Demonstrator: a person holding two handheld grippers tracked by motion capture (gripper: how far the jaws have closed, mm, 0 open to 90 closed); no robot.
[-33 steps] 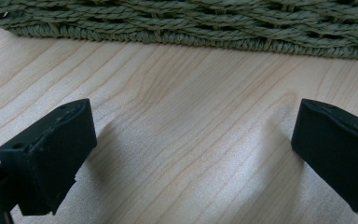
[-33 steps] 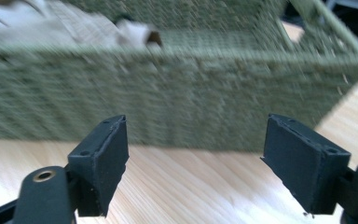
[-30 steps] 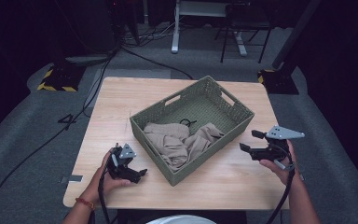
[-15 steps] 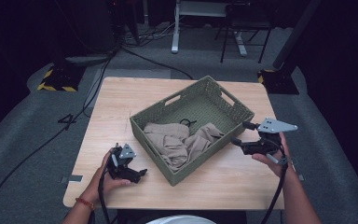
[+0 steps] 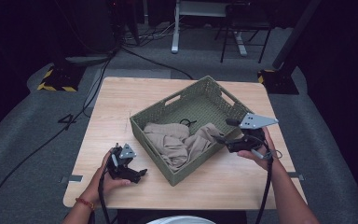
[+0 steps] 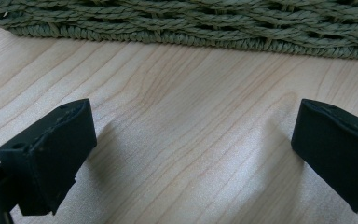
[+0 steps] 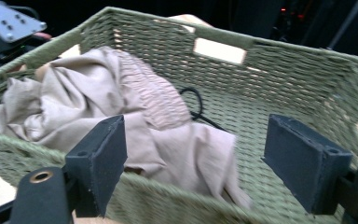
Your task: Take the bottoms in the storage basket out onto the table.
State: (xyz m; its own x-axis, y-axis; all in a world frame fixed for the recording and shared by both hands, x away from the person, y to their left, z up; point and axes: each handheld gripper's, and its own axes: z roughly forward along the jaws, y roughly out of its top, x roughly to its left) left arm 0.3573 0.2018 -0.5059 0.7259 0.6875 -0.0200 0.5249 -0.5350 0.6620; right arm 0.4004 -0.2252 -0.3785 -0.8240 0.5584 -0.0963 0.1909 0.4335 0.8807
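at frame centre: beige cloth (image 5: pixel 179 142) bunched inside green basket (image 5: pixel 186 100) | our right gripper (image 5: pixel 223 133) at its right rim, jaws released, empty, lined up to reach in | our left gripper (image 5: pixel 137 173) parked lower left on table (image 5: pixel 116 100), jaws apart, empty

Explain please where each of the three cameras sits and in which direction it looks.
High view: above the person's side, looking forward and down on the table; both forearms, left gripper, right gripper.
Left gripper view: on the left gripper low over the table, facing the basket wall; open jaws.
Right gripper view: on the right gripper at the basket's rim, looking in at the beige cloth; open jaws, empty.
Shared: all three show the basket; high and right views share the cloth.
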